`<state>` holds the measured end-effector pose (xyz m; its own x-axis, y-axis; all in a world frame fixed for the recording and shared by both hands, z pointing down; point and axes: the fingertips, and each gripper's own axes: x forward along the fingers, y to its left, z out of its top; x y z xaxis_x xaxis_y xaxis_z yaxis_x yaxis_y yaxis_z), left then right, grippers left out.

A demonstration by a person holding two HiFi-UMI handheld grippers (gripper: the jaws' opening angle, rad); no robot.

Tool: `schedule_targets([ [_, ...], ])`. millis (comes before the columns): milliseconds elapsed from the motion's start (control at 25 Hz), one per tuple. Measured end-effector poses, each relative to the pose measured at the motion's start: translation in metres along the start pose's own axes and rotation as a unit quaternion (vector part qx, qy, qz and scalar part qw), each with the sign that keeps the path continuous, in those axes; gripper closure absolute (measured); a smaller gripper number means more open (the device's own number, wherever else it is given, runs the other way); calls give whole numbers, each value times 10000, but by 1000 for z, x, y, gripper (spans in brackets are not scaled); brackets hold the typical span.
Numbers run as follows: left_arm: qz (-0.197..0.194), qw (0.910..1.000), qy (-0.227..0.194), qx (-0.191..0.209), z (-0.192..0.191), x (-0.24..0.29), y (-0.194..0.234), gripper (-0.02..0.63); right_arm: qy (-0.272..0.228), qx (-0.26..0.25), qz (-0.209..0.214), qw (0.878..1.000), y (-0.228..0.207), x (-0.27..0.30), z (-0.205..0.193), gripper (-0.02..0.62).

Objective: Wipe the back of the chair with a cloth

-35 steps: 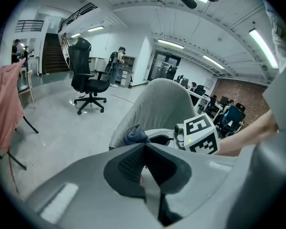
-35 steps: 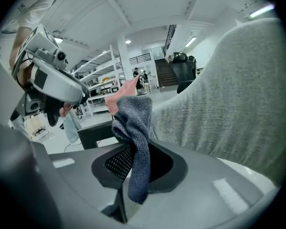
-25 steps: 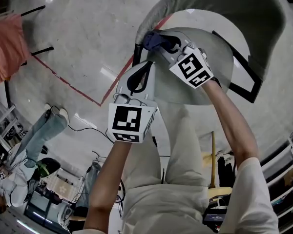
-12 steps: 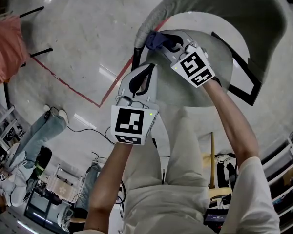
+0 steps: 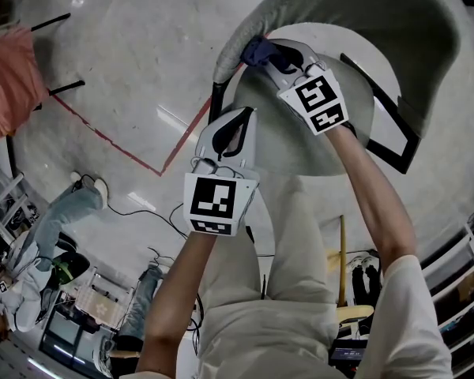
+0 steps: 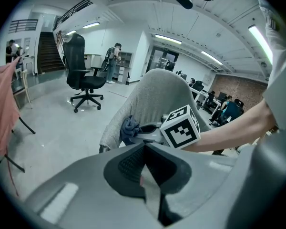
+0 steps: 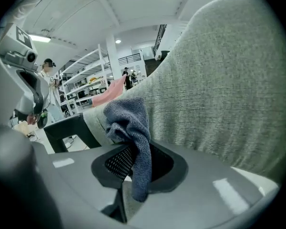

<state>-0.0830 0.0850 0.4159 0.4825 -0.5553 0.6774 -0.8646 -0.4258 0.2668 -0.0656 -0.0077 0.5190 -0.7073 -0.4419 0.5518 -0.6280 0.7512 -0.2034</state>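
Risen since 1 s ago: right gripper (image 5: 270, 54) and cloth (image 5: 255, 51), now higher along the side edge of the chair back (image 5: 355, 6). Hardly shifted meanwhile: left gripper (image 5: 238, 115), only a touch lower in the head view.

Clamped on the dark blue cloth (image 7: 132, 123) at the right gripper (image 7: 133, 163), 1 bunched fold standing above the jaws and 1 tail hanging down between them. Pressed against the grey woven fabric of the chair back (image 7: 219, 89), close to its edge and just above the black armrest (image 7: 69, 130).

Closed on nothing at the left gripper (image 6: 144, 151), both jaws meeting in a single seam. Held clear of the chair back, nearer the body, over the rim of the pale round seat (image 5: 300, 144) in the head view.

Seen from the left gripper view: right gripper (image 6: 150, 130) reaching in from the right with its marker cube up, cloth (image 6: 129, 129) touching the edge of the chair back (image 6: 152, 92).

Around the chair: glossy pale floor (image 5: 142, 54) with a red tape line (image 5: 114, 140), pink fabric (image 5: 12, 65) hanging at the left, a black office chair (image 6: 86, 73) well apart in the hall, and 1 seated person (image 5: 55, 227) at the lower left of the head view.
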Motion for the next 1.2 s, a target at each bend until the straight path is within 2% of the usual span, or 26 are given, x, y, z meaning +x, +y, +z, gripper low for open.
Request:
schedule_targets([
  [160,43,10000,4,15,3,6,1,606,13,186,-252,9995,-13,-3,-1,511],
  [360,60,9999,68,90,2,19,-2,606,6,709,-670,9952,-37,-9,-8,511],
  [640,-60,9998,71,179,11,30,-12,606,8,968,-985,9904,-52,-16,-7,511],
  [920,-212,9992,87,332,21,43,-25,606,-69,1369,-1547,9784,-89,-37,-19,511],
  [1200,-339,9984,93,432,24,43,-34,606,-66,1587,-1841,9700,-107,-53,-26,511],
])
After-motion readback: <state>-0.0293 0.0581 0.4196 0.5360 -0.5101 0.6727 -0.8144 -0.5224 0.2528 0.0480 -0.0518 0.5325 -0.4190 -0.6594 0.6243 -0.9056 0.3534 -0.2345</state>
